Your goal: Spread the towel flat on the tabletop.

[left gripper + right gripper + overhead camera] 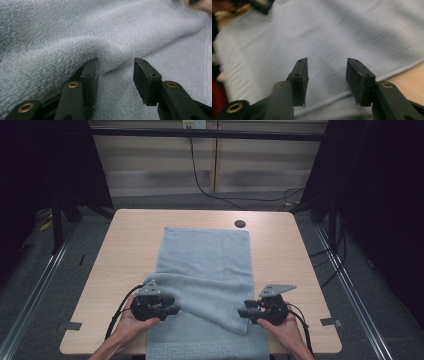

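Note:
A light blue towel (205, 255) lies lengthwise on the wooden table (130, 235), its near part drawn into a thick fold (210, 295) that runs across it. My left gripper (175, 309) sits at the fold's left end. In the left gripper view it (116, 72) is open, with a ridge of towel (75, 32) bulging between the jaws and lying against the left one. My right gripper (242, 312) is at the fold's right end. In the right gripper view it (327, 75) stands open over the blurred towel (337, 32), gripping nothing.
A round black grommet (240, 224) sits in the table beyond the towel's far right corner. Bare wood (407, 72) shows right of the towel's edge. Black cables (200, 185) run over the floor behind the table. Dark curtains flank both sides.

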Demonstrator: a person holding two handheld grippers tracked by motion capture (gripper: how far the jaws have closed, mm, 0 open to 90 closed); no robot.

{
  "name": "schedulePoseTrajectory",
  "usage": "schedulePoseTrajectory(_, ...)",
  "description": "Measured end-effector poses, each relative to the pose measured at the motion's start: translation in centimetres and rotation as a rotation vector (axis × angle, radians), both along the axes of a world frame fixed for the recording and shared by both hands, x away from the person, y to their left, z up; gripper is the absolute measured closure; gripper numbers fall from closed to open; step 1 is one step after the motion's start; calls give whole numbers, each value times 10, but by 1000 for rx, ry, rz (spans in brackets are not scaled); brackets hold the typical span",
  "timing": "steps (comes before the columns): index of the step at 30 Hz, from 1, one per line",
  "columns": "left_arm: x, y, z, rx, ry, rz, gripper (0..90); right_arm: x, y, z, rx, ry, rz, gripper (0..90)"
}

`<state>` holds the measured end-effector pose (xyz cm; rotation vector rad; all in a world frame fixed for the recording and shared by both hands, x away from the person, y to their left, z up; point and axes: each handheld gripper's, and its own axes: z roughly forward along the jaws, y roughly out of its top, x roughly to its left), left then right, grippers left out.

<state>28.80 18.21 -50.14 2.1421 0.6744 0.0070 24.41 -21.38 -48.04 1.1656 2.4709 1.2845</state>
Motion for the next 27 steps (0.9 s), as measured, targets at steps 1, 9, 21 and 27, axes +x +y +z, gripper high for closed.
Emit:
schedulePoseTrajectory(1,-1,1,0,1,2,-3,571,7,0,0,-6,-7,-2,493)
schedulePoseTrajectory(9,-16,1,-2,52,-59,-49,550,31,11,-18,-94,27,18,613)
schedulePoseTrajectory(21,-28,7,-2,48,-46,-95,863,37,-9,5,-8,-48,-68,868)
schedulePoseTrajectory(27,-56,19,1,12,30,-213,866,51,-17,19,2,-97,-128,864)
